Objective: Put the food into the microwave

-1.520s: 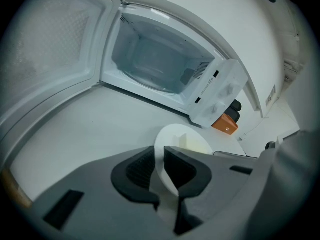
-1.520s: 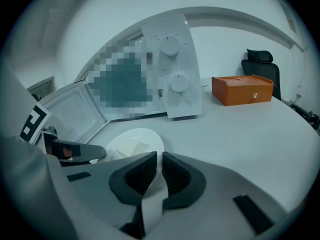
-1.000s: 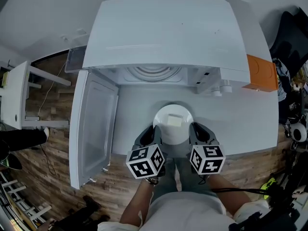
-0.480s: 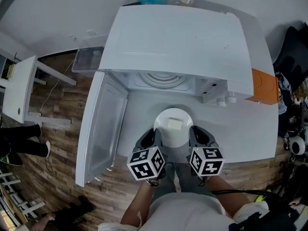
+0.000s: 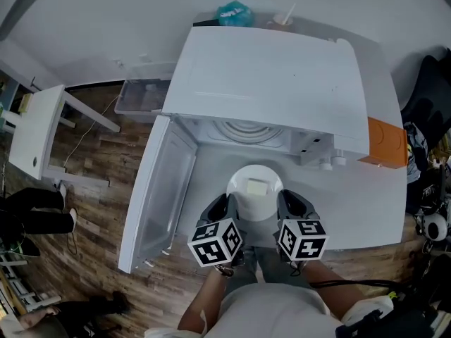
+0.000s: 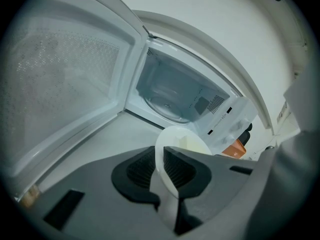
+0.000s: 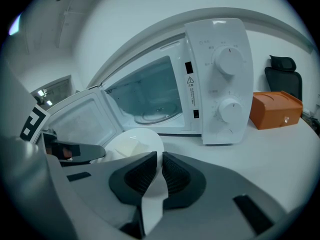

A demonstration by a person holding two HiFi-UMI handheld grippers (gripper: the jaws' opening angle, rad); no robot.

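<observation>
A white plate (image 5: 254, 192) with a pale yellow block of food (image 5: 256, 186) hangs in front of the open white microwave (image 5: 271, 69). My left gripper (image 5: 224, 208) is shut on the plate's left rim (image 6: 162, 154), my right gripper (image 5: 285, 206) on its right rim (image 7: 159, 159). The microwave door (image 5: 158, 189) swings out to the left. Inside the cavity sits a glass turntable (image 6: 167, 104), also seen in the right gripper view as the turntable (image 7: 157, 116). The microwave's two knobs (image 7: 227, 61) face the right gripper view.
An orange box (image 5: 384, 134) stands on the white counter (image 5: 366, 196) right of the microwave. A white side table (image 5: 35, 129) and a clear bin (image 5: 141, 94) stand at the left above the wooden floor. A person's legs (image 5: 35, 210) show at far left.
The plate and both grippers keep their hold and their place between the hands. The head view has shifted, so the microwave and its door appear further right and lower in the picture.
</observation>
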